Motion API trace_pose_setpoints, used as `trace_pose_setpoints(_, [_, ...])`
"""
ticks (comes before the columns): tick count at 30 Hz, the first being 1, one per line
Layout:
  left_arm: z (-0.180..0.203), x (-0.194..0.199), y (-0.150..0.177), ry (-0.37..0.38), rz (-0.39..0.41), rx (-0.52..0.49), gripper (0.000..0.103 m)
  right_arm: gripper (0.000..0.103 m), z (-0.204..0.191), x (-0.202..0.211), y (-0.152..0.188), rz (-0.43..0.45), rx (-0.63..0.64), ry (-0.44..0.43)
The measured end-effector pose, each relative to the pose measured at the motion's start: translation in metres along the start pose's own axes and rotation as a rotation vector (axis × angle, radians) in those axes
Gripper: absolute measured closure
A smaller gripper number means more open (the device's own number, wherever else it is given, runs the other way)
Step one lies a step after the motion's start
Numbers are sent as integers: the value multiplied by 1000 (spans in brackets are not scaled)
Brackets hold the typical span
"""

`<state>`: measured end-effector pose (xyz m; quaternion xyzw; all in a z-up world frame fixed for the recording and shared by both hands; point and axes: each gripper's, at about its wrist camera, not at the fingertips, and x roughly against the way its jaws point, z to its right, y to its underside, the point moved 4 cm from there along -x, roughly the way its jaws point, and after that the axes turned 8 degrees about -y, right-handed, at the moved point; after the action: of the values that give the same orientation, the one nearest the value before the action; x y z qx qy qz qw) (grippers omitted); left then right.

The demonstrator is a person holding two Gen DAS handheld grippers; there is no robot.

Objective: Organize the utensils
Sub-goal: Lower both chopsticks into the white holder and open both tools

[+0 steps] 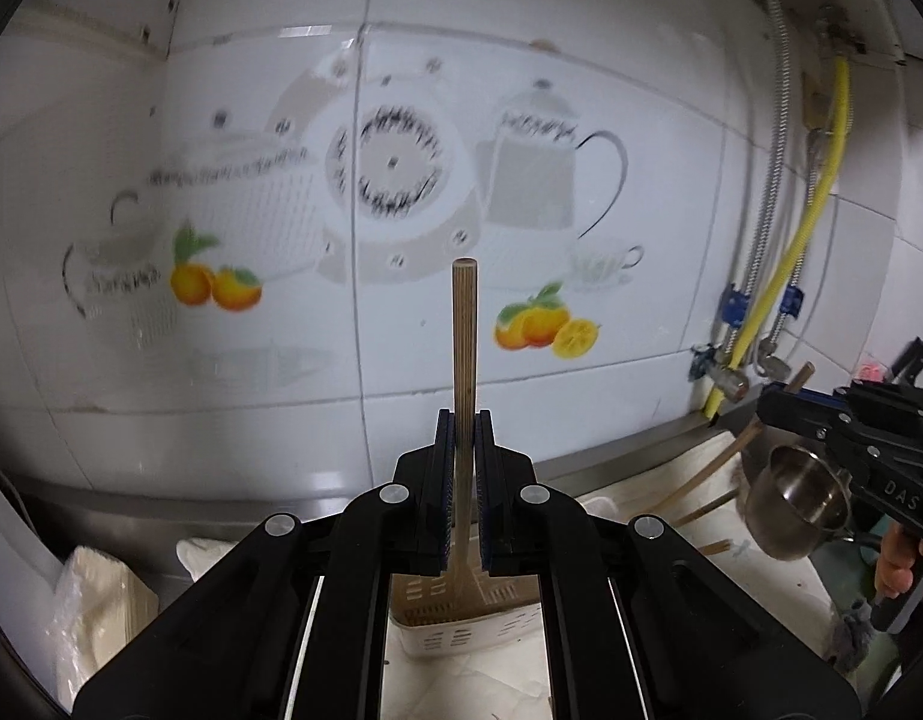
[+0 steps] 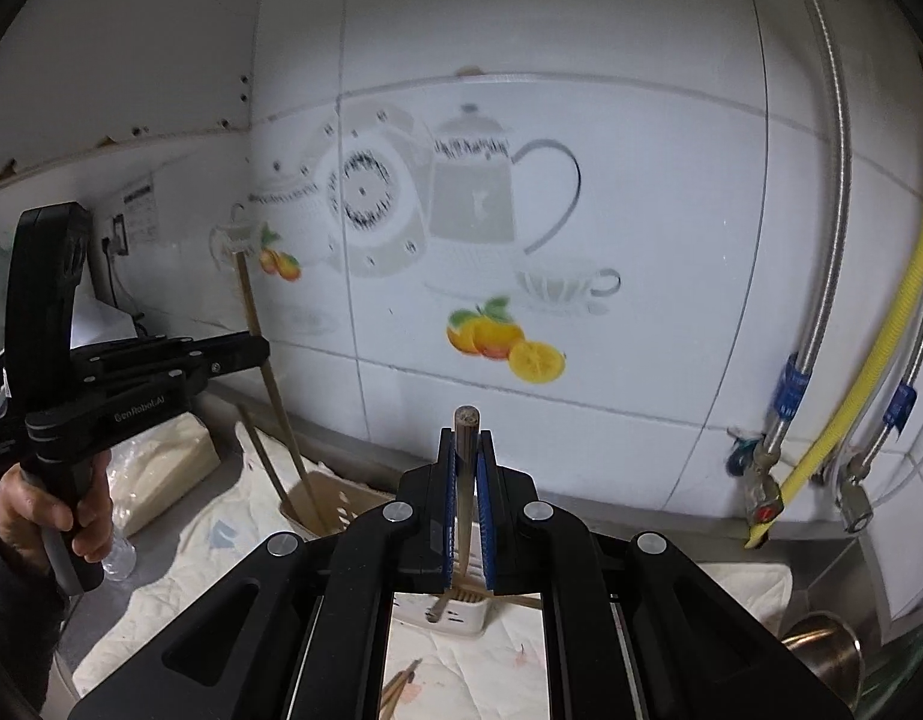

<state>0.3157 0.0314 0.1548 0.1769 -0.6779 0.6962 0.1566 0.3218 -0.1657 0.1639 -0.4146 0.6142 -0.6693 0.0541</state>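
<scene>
Above the desk [image 2: 743, 582], against a white tiled wall [image 1: 641, 60] printed with teapots and oranges, two grippers are raised, one in each hand. The left gripper [image 1: 461, 426] has its fingers [image 1: 443, 480] closed down to a narrow gap on one pale wooden chopstick [image 1: 464, 336]; the stick stands upright between the pads, round-ended, with fine grain lines running along it, and its lower part runs down toward the utensil holder [image 1: 455, 636] below, a cream plastic box with slotted walls. The right gripper [image 2: 466, 444] has its fingers [image 2: 450, 510] likewise nearly closed on a second stick [image 2: 466, 420], darker at its round tip and showing only a short way above the pads; beneath it sits a small white slotted holder [image 2: 455, 615] with thin sticks inside.

In the right wrist view two chopsticks [image 2: 281, 420] lean in the cream holder near the left gripper. More loose chopsticks [image 1: 695, 480] lie on the white cloth [image 1: 473, 678] covering the desk; their exact count is unclear. One steel cup [image 1: 797, 504] sits at the right. Three hoses run down the wall: one yellow [image 2: 905, 324] and two braided steel [image 2: 839, 210].
</scene>
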Motion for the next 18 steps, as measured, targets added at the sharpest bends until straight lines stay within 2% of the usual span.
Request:
trace_pose_setpoints(11, [-1, -24, 28, -9, -85, -15, 98, 97, 5, -29, 25, -77, -30, -20])
trace_pose_setpoints(18, [0, -24, 37, -15, -101, -22, 95, 96, 4, -34, 31, -93, -37, -20])
